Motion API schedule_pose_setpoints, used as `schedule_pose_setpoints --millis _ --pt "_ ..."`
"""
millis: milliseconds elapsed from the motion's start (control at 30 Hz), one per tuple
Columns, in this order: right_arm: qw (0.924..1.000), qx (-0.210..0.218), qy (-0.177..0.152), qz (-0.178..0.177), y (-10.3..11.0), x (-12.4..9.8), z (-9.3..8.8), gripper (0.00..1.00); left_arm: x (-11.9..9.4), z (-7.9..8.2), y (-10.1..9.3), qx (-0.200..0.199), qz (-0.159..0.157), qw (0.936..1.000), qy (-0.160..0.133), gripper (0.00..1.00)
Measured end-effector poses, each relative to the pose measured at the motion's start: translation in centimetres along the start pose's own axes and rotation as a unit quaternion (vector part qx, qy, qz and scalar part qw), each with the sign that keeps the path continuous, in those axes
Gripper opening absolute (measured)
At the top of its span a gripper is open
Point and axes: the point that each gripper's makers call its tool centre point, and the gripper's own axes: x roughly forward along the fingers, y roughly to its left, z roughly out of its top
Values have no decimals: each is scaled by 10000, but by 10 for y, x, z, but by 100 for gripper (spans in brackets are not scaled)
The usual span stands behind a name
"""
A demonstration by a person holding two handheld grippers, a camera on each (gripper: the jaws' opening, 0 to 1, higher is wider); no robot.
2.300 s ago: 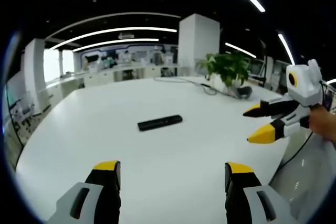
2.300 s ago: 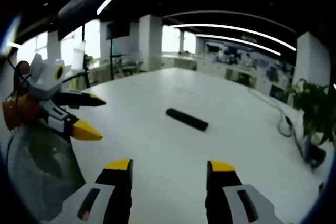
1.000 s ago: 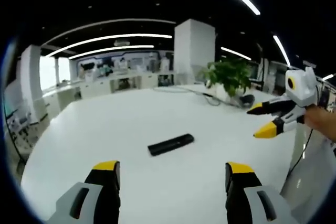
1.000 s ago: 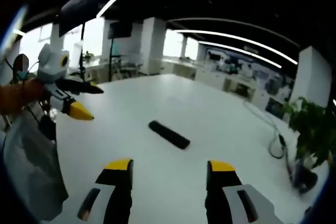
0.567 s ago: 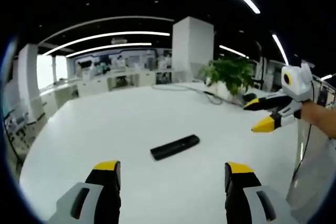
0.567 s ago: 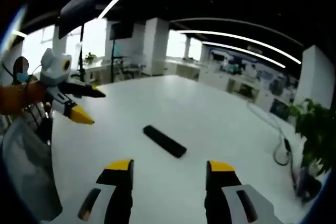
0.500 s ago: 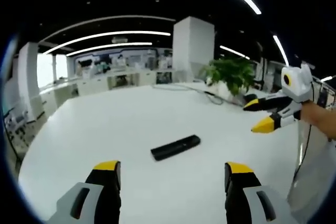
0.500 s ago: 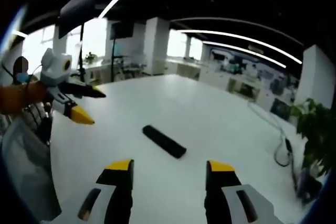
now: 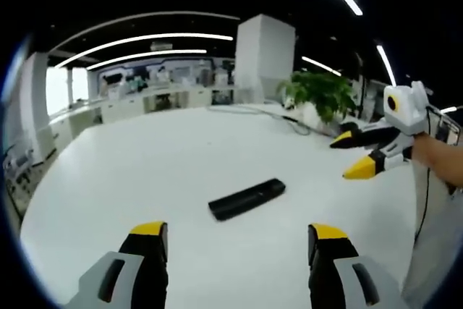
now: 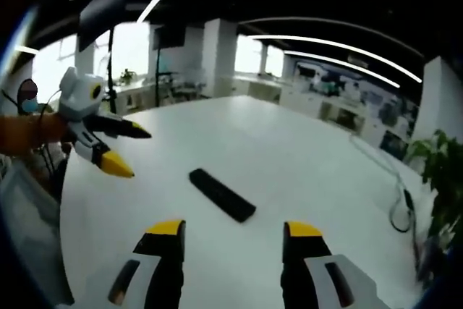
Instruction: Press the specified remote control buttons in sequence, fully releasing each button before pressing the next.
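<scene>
A black remote control (image 9: 247,199) lies flat on the white table (image 9: 145,164), a short way ahead of my left gripper (image 9: 231,240). That gripper stands open with nothing between its yellow-tipped jaws. In the right gripper view the same remote (image 10: 221,194) lies ahead of my right gripper (image 10: 231,233), which is also open and holds nothing. Each gripper appears in the other's view: the right gripper (image 9: 354,155) hangs above the table at the right, and the left gripper (image 10: 123,150) hangs at the left. Both are well apart from the remote.
A potted plant (image 9: 316,95) stands at the table's far side with a cable (image 9: 268,113) trailing from it; plant (image 10: 441,171) and cable (image 10: 394,200) sit at the right in the right gripper view. An orange sleeve (image 10: 29,135) shows at the left. Desks and a white pillar (image 9: 264,59) lie beyond.
Both views have shifted closer and lower toward the remote, which now sits larger and nearer my jaws. Both grippers stay open. The remote itself has not moved on the table.
</scene>
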Motion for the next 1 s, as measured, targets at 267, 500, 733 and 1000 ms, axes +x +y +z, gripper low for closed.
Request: schedule_pose_setpoints --millis 267,500,733,1000 --pt "9999 -10 99 100 -7 17 -5 51 18 -5 8 151 -140 9996 179 80" --pt "9997 -40 169 193 -13 29 -11 50 32 -11 14 157 -205 9992 306 80" --pt "9990 -213 226 333 -15 41 -15 49 47 -12 15 334 -409 9980 338 78" --pt "9977 -361 292 493 -17 52 -18 48 56 -15 18 609 -515 9958 457 76"
